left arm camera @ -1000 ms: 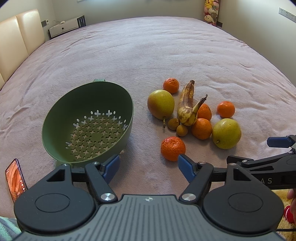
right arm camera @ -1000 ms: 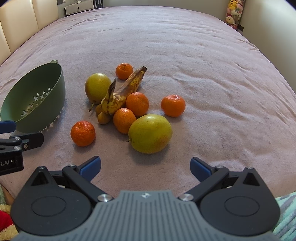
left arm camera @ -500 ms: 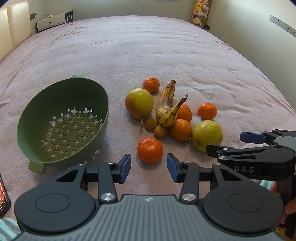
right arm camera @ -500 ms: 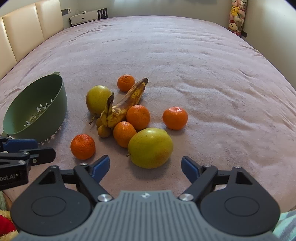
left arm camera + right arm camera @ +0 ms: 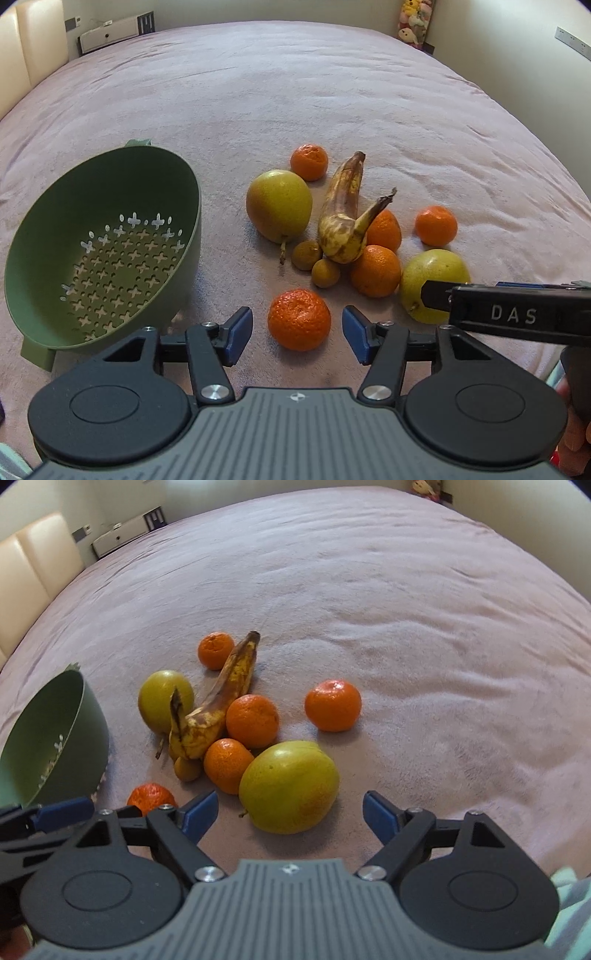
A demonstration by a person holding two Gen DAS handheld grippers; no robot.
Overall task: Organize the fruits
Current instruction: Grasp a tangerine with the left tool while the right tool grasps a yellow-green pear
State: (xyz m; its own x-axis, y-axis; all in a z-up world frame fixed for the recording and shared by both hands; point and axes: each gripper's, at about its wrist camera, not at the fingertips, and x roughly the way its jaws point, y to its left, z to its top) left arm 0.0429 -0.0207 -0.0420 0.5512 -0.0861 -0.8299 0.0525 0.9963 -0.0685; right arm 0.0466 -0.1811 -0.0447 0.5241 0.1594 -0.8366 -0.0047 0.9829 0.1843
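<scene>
1. So far nothing is sorted: green colander [image 5: 110,240], left, holds no fruit.
2. Fruit pile [image 5: 351,229] lies right of it on the bedspread [image 5: 295,92].
3. Left gripper [image 5: 297,334], jaws just reopening, brackets the near mandarin [image 5: 299,319] without touching it.
4. Right gripper [image 5: 290,814] gapes wide just short of the near pear [image 5: 290,786], empty.

mandarins [image 5: 299,319], pears [image 5: 279,205], spotted banana [image 5: 341,218] beside empty green colander [image 5: 103,243]

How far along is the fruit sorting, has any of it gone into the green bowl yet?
Nothing yet: the green colander is empty. The left gripper, jaws just reopening, brackets a mandarin; the open right gripper brackets a pear. All the fruit is still on the bed.
</scene>
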